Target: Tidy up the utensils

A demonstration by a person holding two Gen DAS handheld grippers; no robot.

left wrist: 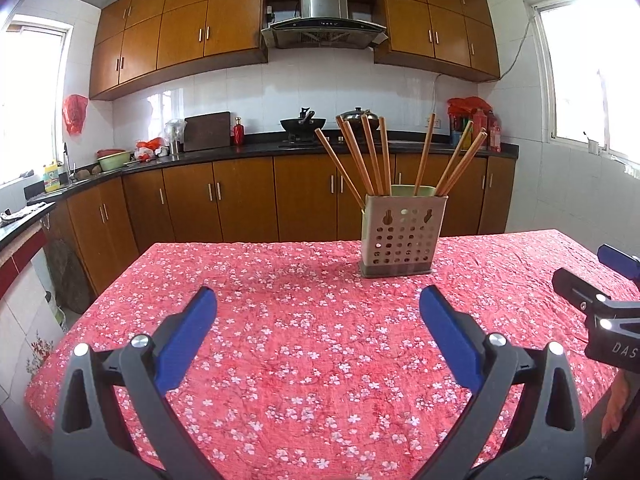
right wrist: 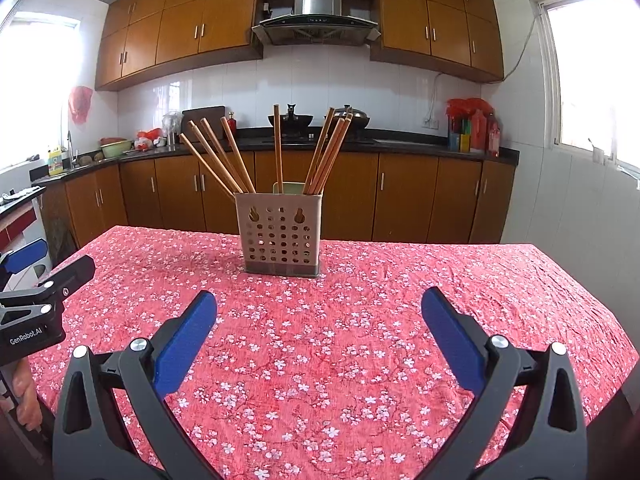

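**Chopsticks in the holder, both grippers empty**

As far as the pictures showed, the job looked either finished or very nearly so. No loose utensil lay anywhere on the visible part of the tabletop, which was covered by a red cloth printed with small white blossoms. Everything that could be called a utensil stood in the holder.

The perforated holder sat upright toward the far middle of the tabletop, well ahead of both grippers. It was a pale, square-sided box with rows of round holes and two keyhole slots near its rim, on a darker base. A light green inner part showed just above the back rim. The wooden chopsticks stood in it with their lower ends hidden, leaning outward in a fan: a cluster tilted to the left, one close to vertical near the middle, and another cluster tilted to the right. Whether they sat in separate compartments could not be told.

The left gripper was spread wide with nothing between its blue pads, hovering over the near part of the cloth. The right gripper was likewise spread wide and empty, beside the left one.

What might have remained, by judgement only, was straightening or sorting the splayed chopsticks.
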